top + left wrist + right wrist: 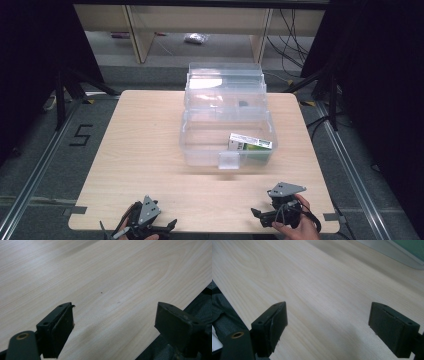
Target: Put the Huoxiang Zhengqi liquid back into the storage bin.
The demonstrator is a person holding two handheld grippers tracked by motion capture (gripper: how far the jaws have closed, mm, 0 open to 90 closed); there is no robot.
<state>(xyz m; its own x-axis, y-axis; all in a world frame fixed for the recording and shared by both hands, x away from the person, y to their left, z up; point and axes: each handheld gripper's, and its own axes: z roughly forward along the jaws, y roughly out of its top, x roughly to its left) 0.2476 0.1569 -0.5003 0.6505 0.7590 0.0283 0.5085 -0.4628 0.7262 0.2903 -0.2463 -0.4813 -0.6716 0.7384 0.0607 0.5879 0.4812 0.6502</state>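
Observation:
A clear plastic box (200, 147) with its lid swung back stands at the middle of the wooden table (145, 145). Inside it, at the front right, lies a green and white carton (250, 144). My left gripper (172, 223) rests low at the table's front left edge, jaws wide apart over bare wood (110, 290). My right gripper (256, 215) sits at the front right edge in a hand, also open, nothing between its pads (274, 322). A corner of the clear box (397, 252) shows at the top right of the right gripper view.
The opened lid (225, 80) reaches past the table's far edge. A "5" is taped on the floor (80, 135) at the left. Wooden shelving (200, 25) and cables (292, 40) lie beyond the table; black stands (62, 85) flank it.

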